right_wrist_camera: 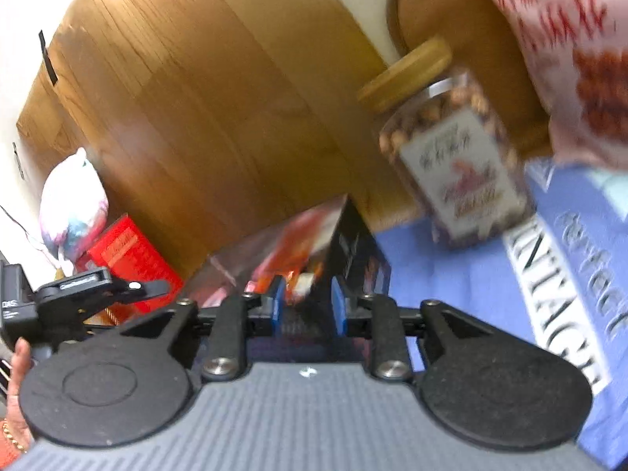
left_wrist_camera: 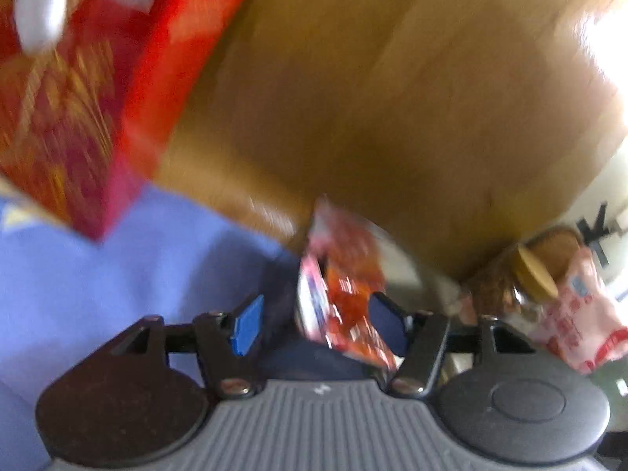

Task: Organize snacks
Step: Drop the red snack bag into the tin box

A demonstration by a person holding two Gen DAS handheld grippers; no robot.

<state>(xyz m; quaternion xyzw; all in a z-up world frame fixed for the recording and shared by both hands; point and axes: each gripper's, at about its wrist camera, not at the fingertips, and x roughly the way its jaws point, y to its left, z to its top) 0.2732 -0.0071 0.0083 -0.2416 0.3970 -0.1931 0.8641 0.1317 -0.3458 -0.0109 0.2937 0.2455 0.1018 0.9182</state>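
The left gripper [left_wrist_camera: 314, 322] stands partly open, a red-and-pink snack packet [left_wrist_camera: 345, 294] between its blue pads; contact is too blurred to tell. Right of that packet, the right gripper [right_wrist_camera: 308, 304] stands partly open astride a dark snack box's [right_wrist_camera: 349, 251] edge, contact unclear.

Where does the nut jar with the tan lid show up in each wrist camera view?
Left wrist view: the nut jar is at the lower right, tilted, beside the pink bag.
Right wrist view: the jar is at the upper right, standing on the blue cloth.
Shared landmark: the red box.
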